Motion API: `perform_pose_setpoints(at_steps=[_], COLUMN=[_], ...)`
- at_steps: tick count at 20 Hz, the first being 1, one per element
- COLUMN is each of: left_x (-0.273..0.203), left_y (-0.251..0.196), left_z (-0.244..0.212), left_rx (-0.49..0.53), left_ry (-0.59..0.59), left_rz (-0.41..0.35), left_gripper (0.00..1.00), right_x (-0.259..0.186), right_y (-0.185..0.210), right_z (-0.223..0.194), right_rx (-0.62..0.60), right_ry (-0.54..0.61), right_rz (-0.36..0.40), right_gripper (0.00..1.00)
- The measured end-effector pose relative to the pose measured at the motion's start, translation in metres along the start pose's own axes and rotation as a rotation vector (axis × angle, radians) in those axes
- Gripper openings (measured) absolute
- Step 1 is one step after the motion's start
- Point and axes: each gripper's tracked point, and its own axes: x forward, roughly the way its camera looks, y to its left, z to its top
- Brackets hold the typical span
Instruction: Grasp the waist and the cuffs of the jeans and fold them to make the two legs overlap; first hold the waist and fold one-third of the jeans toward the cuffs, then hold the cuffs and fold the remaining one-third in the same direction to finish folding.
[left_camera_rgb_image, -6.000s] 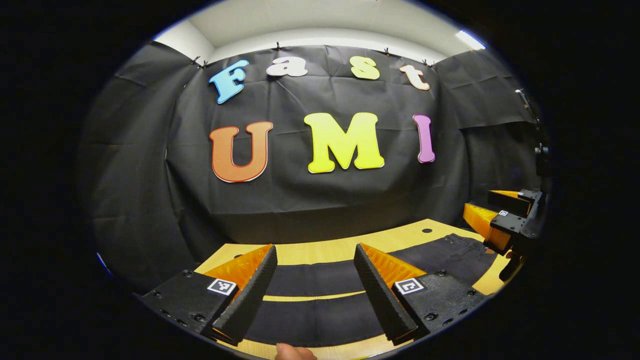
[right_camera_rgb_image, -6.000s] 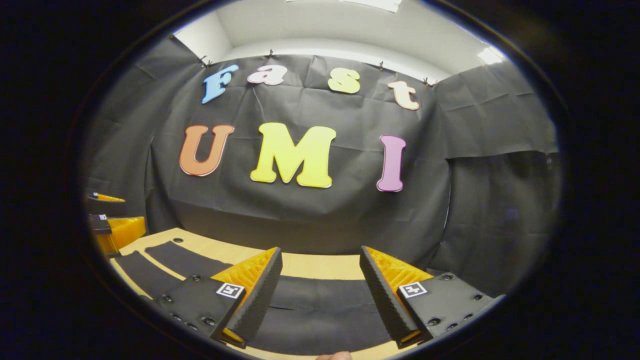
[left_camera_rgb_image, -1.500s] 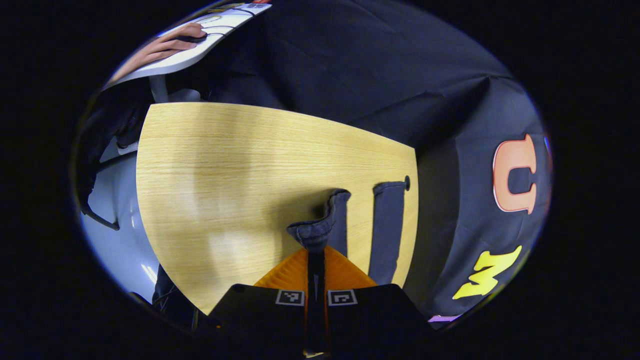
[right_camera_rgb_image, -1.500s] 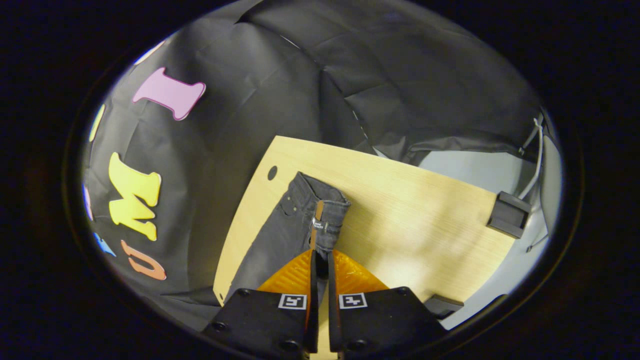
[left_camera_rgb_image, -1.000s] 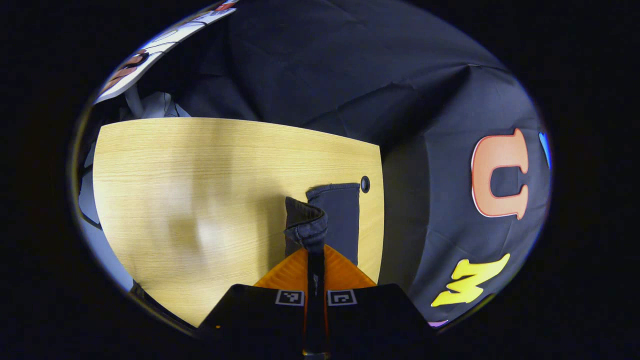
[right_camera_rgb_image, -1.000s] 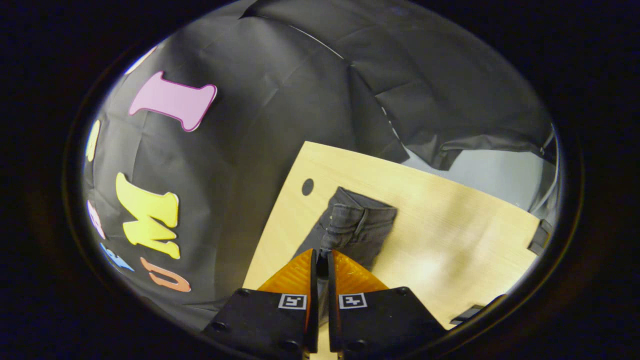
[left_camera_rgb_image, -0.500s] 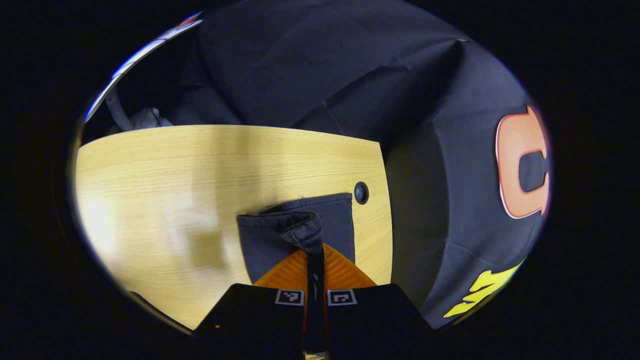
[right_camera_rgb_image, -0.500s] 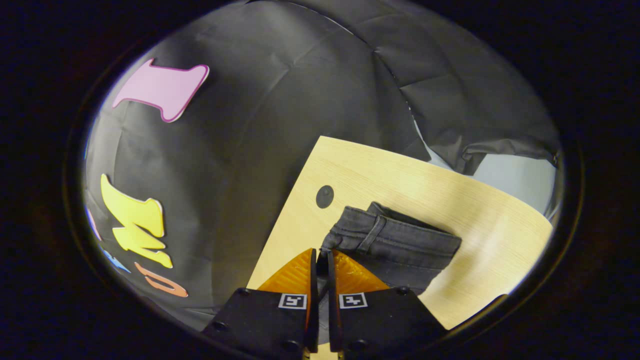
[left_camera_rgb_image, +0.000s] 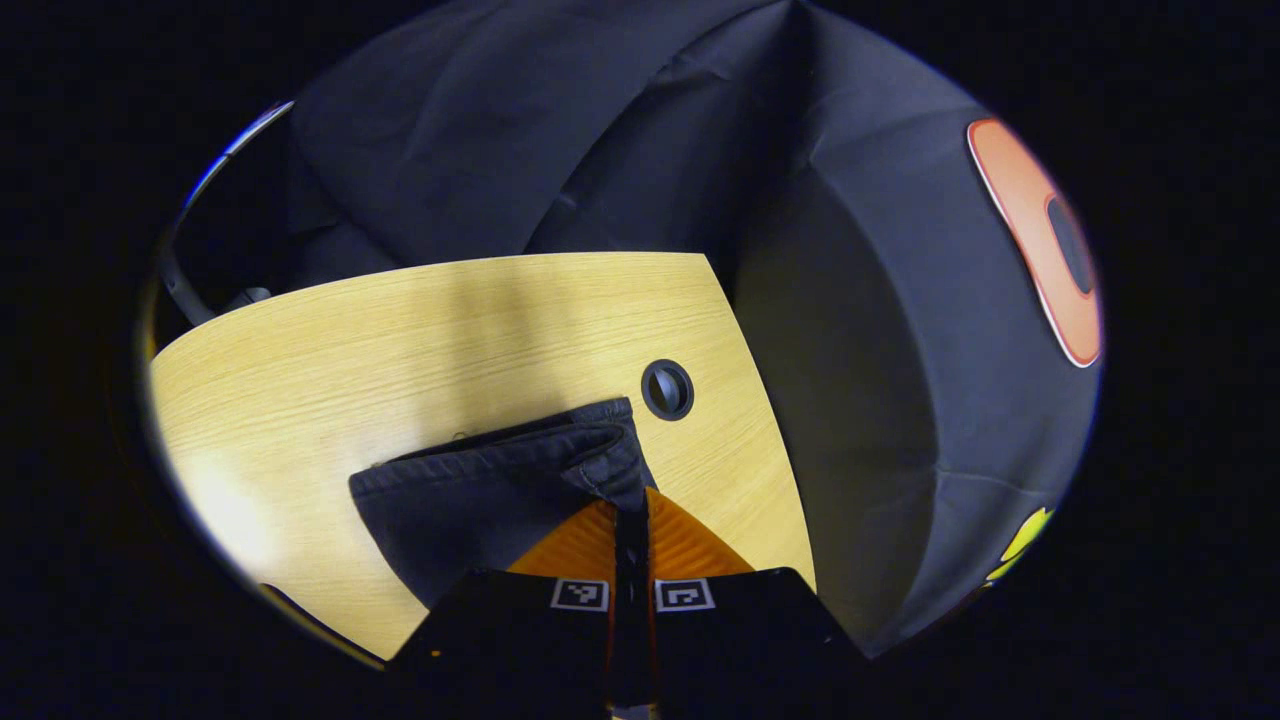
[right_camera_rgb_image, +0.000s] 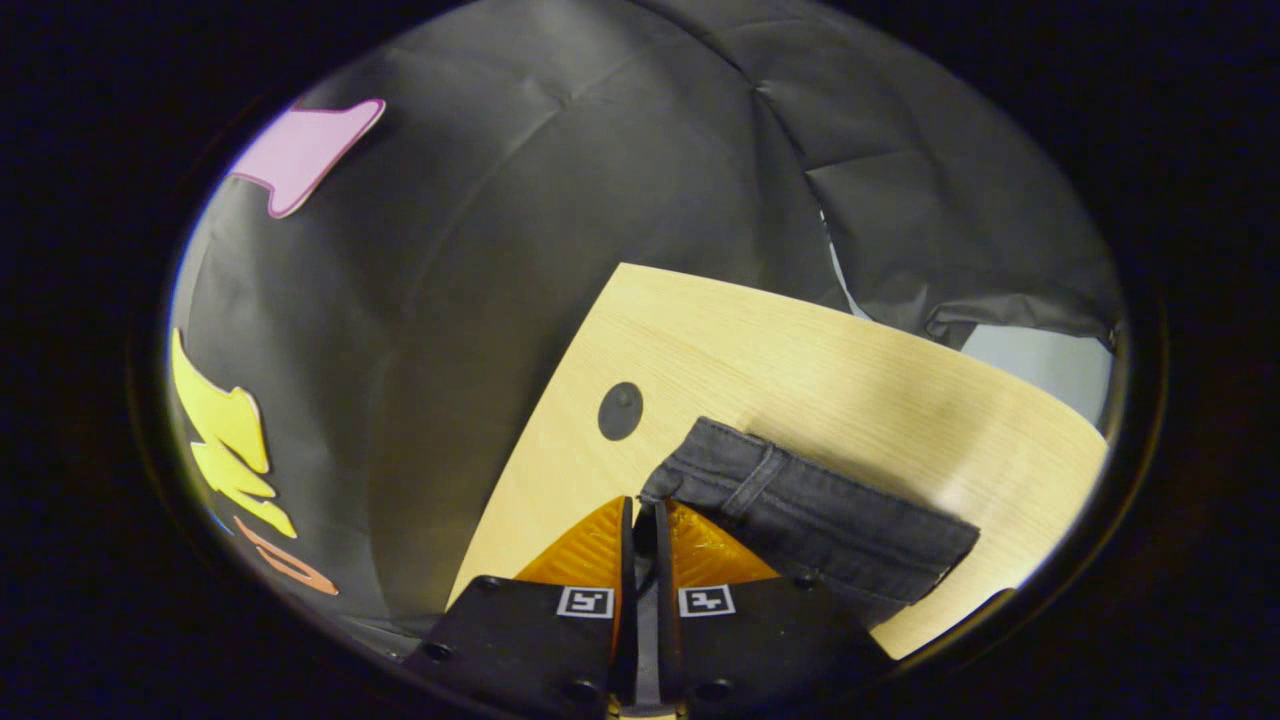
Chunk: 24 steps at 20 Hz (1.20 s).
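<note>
The jeans (left_camera_rgb_image: 470, 490) lie on the pale wooden desk (left_camera_rgb_image: 400, 330), near its far edge and close to the round cable hole (left_camera_rgb_image: 667, 389) in the left gripper view; a like hole (right_camera_rgb_image: 620, 411) sits just beside the waistband (right_camera_rgb_image: 800, 500) in the right gripper view. The left gripper (left_camera_rgb_image: 631, 515) has its jaws pressed together on a bunched corner of a cuff (left_camera_rgb_image: 600, 465), with the hem running off to the left across the desk. The right gripper (right_camera_rgb_image: 643, 520) has its jaws nearly closed on the corner of the waist, where the belt loop (right_camera_rgb_image: 757, 478) and thick band begin; the cloth probably passes between both fingers, though the pinch itself is hidden low in the picture.

Dark denim of this kind looks soft enough to drape yet fairly heavy and thick, so it will sag between two holds and drag on the desk rather than slide freely. It is not fragile, and its rough weave should give the ribbed jaws good purchase. The doubled seams at the hem and waistband are the stiffest, least stretchy places, so they are the sound spots to take hold; a pinch on a single layer mid-leg would likely pull a peak and leave the layers askew. Holding the corners, as now, should keep the edges straight while the legs are laid one over the other
</note>
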Motion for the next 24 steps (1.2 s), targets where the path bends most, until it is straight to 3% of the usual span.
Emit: perform_pose_setpoints(at_steps=[6, 7, 9, 10, 11, 12, 18, 20, 24], left_x=[0.014, 0.015, 0.004, -0.003, -0.009, -0.016, -0.115, -0.156, -0.230], left_y=[0.002, -0.006, -0.017, -0.024, -0.032, -0.042, -0.119, -0.135, -0.146], left_z=[0.003, 0.003, 0.013, 0.020, 0.024, 0.024, 0.007, -0.004, -0.034], left_rx=[0.068, 0.100, 0.199, 0.237, 0.259, 0.270, 0.398, 0.488, 0.784], left_ry=[-0.045, -0.058, -0.134, -0.187, -0.224, -0.244, -0.460, -0.534, -0.750], left_rz=[0.001, -0.026, -0.065, -0.087, -0.117, -0.165, -0.557, -0.620, -0.634], left_gripper=[0.05, 0.00, 0.48, 0.72, 0.89, 0.89, 0.92, 0.96, 0.98], right_x=[0.013, 0.016, 0.011, 0.011, 0.009, 0.007, -0.054, -0.081, -0.127], right_y=[0.000, 0.002, 0.014, 0.012, 0.013, 0.016, 0.038, 0.035, 0.001], right_z=[-0.006, -0.008, -0.014, -0.015, -0.016, -0.018, -0.022, -0.021, -0.032], right_rx=[0.002, -0.001, -0.017, -0.060, -0.099, -0.126, -0.173, -0.190, -0.185], right_ry=[0.006, 0.008, 0.012, -0.001, -0.007, -0.009, -0.075, -0.110, -0.131], right_rz=[0.005, 0.009, 0.059, 0.046, 0.039, 0.047, 0.135, 0.146, 0.118], right_gripper=[0.07, 0.11, 0.67, 0.94, 0.92, 0.98, 0.98, 0.98, 0.98])
